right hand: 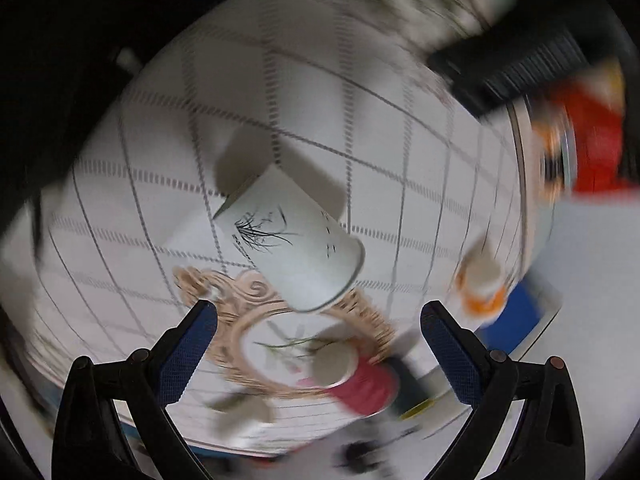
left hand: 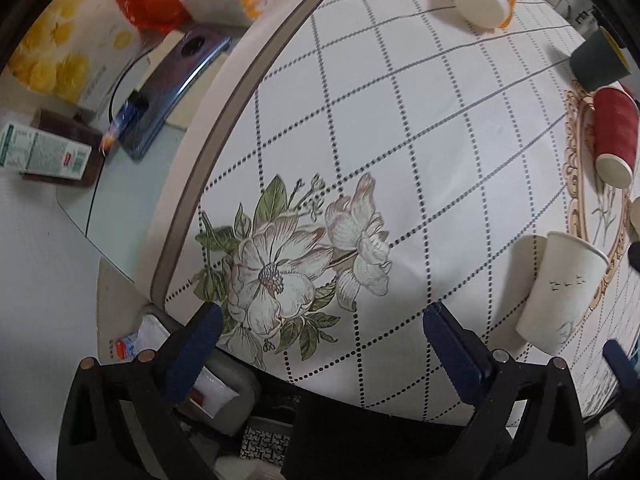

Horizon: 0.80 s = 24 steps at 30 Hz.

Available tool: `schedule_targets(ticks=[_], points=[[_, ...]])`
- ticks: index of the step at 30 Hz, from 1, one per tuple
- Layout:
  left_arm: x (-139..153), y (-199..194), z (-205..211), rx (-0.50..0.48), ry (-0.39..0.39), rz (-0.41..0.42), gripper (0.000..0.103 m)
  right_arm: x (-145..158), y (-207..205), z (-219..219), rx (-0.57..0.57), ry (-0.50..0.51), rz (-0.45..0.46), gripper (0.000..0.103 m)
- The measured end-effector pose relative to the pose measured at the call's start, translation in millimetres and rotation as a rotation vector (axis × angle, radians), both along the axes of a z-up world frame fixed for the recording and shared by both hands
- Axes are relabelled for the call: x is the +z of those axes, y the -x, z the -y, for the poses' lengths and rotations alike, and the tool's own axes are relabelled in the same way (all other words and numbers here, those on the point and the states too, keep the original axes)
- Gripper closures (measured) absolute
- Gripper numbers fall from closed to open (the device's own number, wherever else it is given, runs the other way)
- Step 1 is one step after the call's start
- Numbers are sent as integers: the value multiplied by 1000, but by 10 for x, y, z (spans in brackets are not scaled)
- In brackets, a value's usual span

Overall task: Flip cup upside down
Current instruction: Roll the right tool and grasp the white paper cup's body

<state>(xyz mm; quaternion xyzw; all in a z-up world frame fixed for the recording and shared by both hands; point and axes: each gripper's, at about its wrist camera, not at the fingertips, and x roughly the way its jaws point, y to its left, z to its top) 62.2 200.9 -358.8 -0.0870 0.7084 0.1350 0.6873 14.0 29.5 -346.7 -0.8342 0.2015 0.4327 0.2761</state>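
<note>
Left wrist view: four cups, white cup [left hand: 560, 292] nearest

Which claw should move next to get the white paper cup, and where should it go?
Probably the right gripper should ease forward until the white cup sits between its open fingers. The cup is right in front of it, nothing is held yet, and the left gripper hangs open over the flower print, with the cup off to its side.

Motion blur smears the right wrist view, leaving the red cup [right hand: 362, 386] and orange bowl [right hand: 482, 280] vague, while the left view's edge crops the dark cup [left hand: 600, 62].
</note>
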Motion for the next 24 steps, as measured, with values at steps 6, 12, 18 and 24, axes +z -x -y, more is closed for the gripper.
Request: schedule_targets(ticks=[6,12,18,24], points=[[-125,-12,-61,28,8,-16,0,-279,54,253,389,111,56,0],[-218,-37,-129,39,12,-26,0,-462,-57,399,600,192,56,0],[-332,-114,-299,43,15,-39,0,-594,-22,473,712,223,37,0],[-405,-158,-414,39,12,-47,0,-679,-71,554,759,251,13,4]])
